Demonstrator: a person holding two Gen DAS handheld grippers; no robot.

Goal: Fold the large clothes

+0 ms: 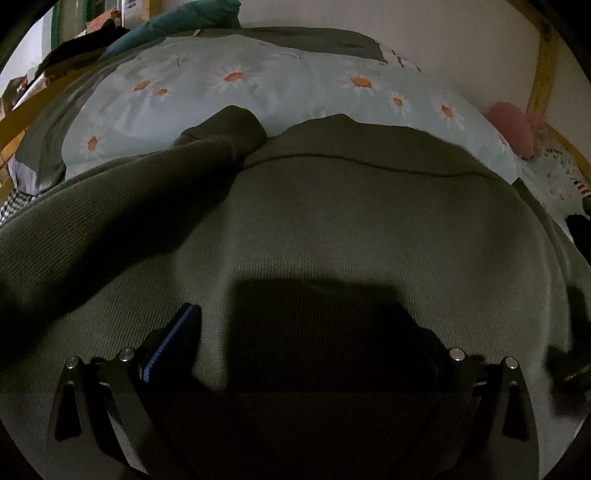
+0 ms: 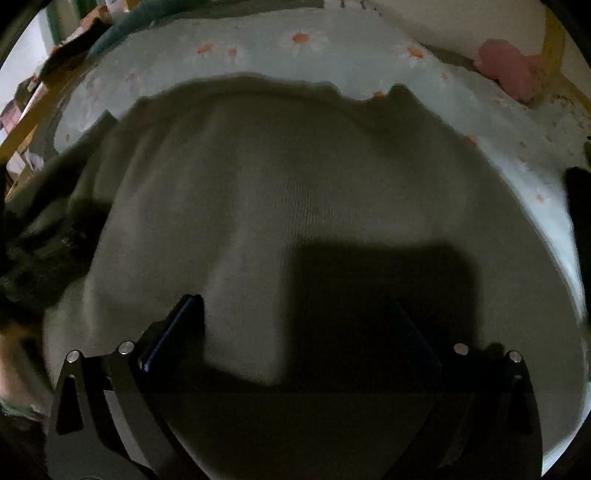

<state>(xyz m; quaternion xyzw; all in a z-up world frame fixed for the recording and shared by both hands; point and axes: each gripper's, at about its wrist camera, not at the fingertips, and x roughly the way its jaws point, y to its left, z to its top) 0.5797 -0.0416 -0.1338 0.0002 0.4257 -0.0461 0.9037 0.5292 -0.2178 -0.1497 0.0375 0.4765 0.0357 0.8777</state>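
The left hand-held gripper point(image 1: 295, 332) is a black metal frame with angled linkage arms. Two round silver screw heads sit on each side, and long tapered slots are cut into the outer plates. Its fingers point(image 1: 173, 339) are flat with blue faces. The right hand-held gripper point(image 2: 299, 328) has the same build, though its fingers point(image 2: 170, 336) look darker, nearly navy.

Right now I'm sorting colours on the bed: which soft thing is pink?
The pink plush, lying at the far right edge of the daisy sheet. The sweater is olive green, the cushion teal.
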